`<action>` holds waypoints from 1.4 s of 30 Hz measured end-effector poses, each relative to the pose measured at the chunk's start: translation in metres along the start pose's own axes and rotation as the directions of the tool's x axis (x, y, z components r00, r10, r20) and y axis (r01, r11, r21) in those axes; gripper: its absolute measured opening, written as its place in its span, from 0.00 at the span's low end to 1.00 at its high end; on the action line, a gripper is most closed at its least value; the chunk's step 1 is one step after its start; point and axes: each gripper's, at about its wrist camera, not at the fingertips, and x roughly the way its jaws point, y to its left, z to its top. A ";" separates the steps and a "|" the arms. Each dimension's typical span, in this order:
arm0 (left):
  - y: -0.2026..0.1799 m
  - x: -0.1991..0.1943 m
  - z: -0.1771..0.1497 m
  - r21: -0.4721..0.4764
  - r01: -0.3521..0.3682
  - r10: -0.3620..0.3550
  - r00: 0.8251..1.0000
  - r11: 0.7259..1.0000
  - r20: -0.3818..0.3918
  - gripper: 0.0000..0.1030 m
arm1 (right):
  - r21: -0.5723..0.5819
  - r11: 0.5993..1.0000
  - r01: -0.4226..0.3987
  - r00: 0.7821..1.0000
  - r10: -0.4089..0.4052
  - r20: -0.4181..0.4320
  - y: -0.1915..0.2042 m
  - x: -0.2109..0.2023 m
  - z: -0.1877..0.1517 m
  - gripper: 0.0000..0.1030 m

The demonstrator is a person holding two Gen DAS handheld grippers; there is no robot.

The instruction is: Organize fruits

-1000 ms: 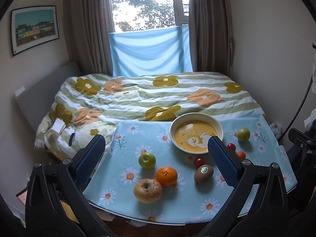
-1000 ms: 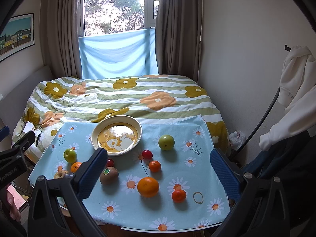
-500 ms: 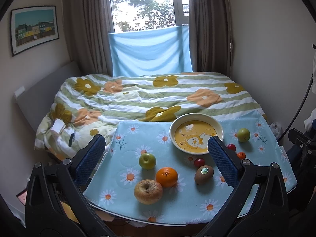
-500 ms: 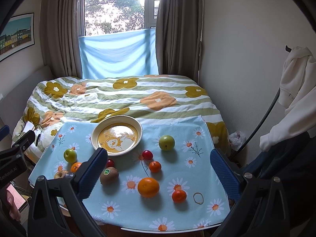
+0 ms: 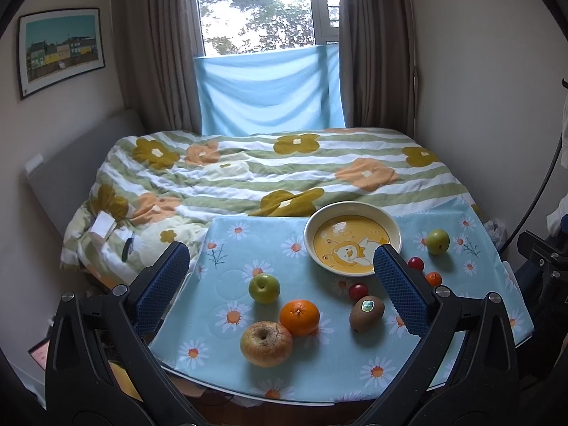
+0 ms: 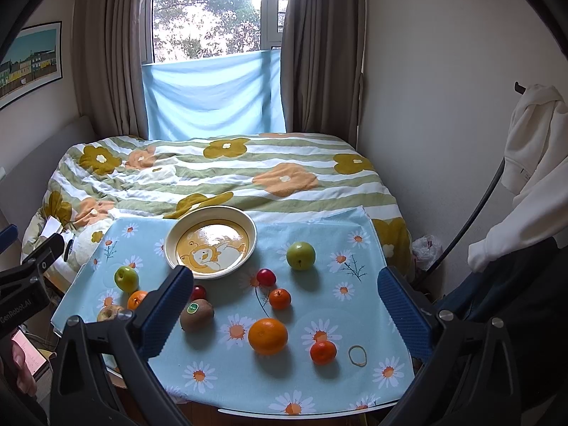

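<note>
A cream bowl with a yellow duck picture (image 5: 387,222) (image 6: 248,225) stands empty at the table's far side. Loose fruit lies on the blue daisy cloth: a pale apple (image 5: 266,343), an orange (image 5: 299,317), a green apple (image 5: 263,287), a kiwi (image 5: 366,313) (image 6: 196,315), a second orange (image 6: 267,336), a second green apple (image 6: 300,255), small red fruits (image 6: 266,277) and small tangerines (image 6: 322,351). My left gripper (image 5: 280,287) and right gripper (image 6: 285,305) are both open and empty, held above the table's near edge.
A rubber band (image 6: 357,355) lies at the table's front right. A bed with a flowered quilt (image 5: 284,177) is just behind the table. A white garment (image 6: 525,177) hangs on the right wall. The left gripper body (image 6: 25,284) shows at the left.
</note>
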 end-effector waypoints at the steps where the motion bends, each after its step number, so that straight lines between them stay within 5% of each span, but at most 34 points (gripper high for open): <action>1: 0.000 0.000 0.000 0.000 -0.001 0.001 1.000 1.000 0.000 1.00 | 0.000 1.000 0.000 1.000 0.000 0.001 0.000 0.000 0.000 1.00; 14: 0.036 0.018 -0.023 -0.037 -0.017 0.014 0.998 0.999 -0.066 1.00 | -0.023 1.000 -0.020 0.999 0.019 -0.046 0.002 0.014 -0.011 1.00; 23: 0.050 0.049 -0.069 -0.031 -0.008 0.003 0.987 0.999 -0.161 1.00 | -0.097 0.986 -0.135 0.984 0.122 -0.129 0.020 0.052 -0.042 1.00; 34: 0.039 0.099 -0.122 0.069 0.027 -0.008 0.964 0.997 -0.264 1.00 | -0.178 0.932 -0.316 0.931 0.269 -0.245 0.049 0.123 -0.066 1.00; 42: 0.031 0.130 -0.145 0.054 0.074 -0.052 0.942 0.996 -0.333 1.00 | -0.245 0.885 -0.396 0.892 0.308 -0.331 0.066 0.167 -0.080 1.00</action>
